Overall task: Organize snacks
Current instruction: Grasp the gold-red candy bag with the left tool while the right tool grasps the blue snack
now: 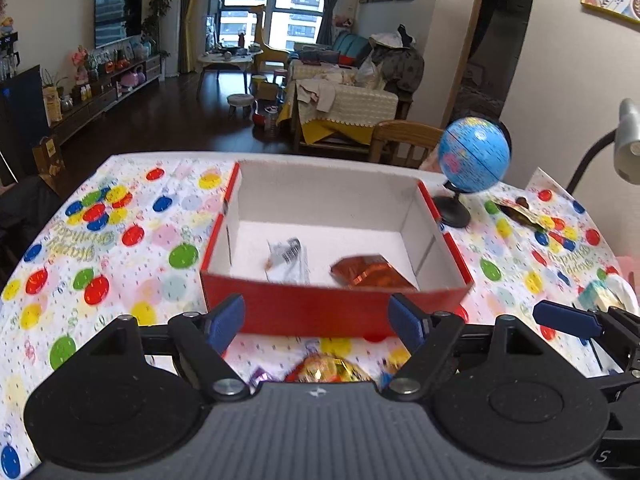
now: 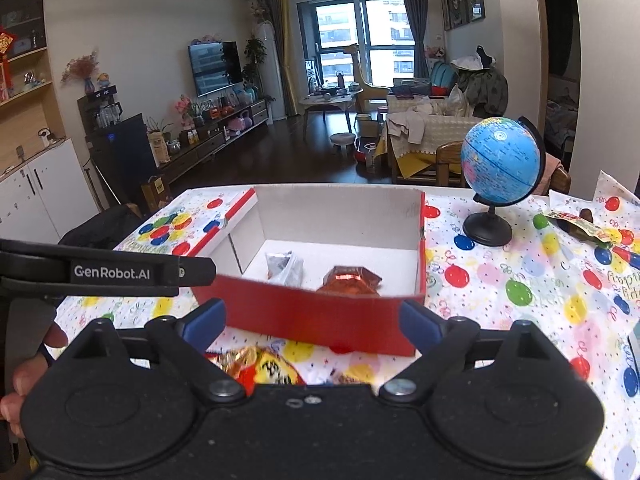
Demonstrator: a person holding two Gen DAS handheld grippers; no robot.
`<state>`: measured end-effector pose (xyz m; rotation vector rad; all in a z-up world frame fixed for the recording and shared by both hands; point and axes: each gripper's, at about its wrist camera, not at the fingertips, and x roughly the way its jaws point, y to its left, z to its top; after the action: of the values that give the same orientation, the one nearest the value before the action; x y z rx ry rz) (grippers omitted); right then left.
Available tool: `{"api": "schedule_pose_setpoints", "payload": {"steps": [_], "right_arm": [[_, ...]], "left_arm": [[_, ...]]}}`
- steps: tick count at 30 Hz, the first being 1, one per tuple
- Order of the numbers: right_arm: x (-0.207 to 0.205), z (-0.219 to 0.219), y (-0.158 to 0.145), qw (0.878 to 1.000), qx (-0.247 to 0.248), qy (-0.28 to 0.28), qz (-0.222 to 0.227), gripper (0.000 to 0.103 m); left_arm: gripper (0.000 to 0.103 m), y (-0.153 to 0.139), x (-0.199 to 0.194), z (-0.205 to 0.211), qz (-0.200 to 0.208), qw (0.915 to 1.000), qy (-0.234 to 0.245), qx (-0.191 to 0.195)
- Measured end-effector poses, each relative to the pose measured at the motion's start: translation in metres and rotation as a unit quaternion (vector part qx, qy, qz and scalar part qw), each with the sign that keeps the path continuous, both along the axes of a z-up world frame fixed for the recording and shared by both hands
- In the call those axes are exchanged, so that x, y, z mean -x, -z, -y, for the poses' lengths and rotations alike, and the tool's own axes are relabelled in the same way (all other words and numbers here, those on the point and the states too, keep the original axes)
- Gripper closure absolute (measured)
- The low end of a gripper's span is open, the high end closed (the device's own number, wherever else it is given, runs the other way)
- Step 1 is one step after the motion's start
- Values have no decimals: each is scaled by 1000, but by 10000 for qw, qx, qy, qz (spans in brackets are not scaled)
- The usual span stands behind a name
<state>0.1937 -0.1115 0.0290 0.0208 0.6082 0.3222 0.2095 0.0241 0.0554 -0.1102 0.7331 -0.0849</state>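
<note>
A: Where are the snacks?
B: A silver packet (image 1: 289, 258) and a brown packet (image 1: 370, 273) lie inside the red box (image 1: 320, 312).
A: Grippers?
B: The left gripper (image 1: 318, 318) and the right gripper (image 2: 314, 322) both stand spread, empty, before the box.

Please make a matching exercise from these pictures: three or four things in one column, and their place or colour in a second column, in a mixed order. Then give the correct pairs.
Things:
1. globe
2. silver packet
3. gold and red snacks
4. red box

Places or colours:
A. on the tablecloth, in front of the box, near the grippers
B. white inside, open at the top
C. inside the box, left of the copper-red packet
D. blue, on a black stand, right of the box

Pairs: 1-D, 2-C, 3-A, 4-B
</note>
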Motion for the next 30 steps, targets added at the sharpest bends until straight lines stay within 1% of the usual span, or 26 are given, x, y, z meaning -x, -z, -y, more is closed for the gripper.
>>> {"api": "schedule_pose_setpoints", "payload": {"steps": [5, 8, 14, 18, 22, 26, 30], "right_arm": [[13, 9, 12, 10000, 24, 16, -85, 10], [19, 14, 24, 9997, 98, 32, -202, 10], [24, 20, 48, 9987, 179, 68, -472, 10], [26, 22, 63, 9978, 231, 60, -616, 10], [21, 25, 70, 9973, 248, 143, -679, 11], [11, 27, 79, 9967, 295, 211, -731, 13], [-1, 25, 85, 9965, 380, 182, -720, 15]], "left_arm": [[24, 15, 11, 4, -158, 9998, 39, 76], [24, 28, 13, 8, -279, 9996, 44, 26], [24, 58, 10, 15, -642, 9979, -1, -11], [24, 74, 2, 17, -807, 9967, -100, -45], [24, 86, -9, 18, -951, 9953, -179, -29], [24, 97, -21, 25, -1035, 9942, -215, -174], [24, 106, -32, 27, -1126, 9931, -264, -194]]}}
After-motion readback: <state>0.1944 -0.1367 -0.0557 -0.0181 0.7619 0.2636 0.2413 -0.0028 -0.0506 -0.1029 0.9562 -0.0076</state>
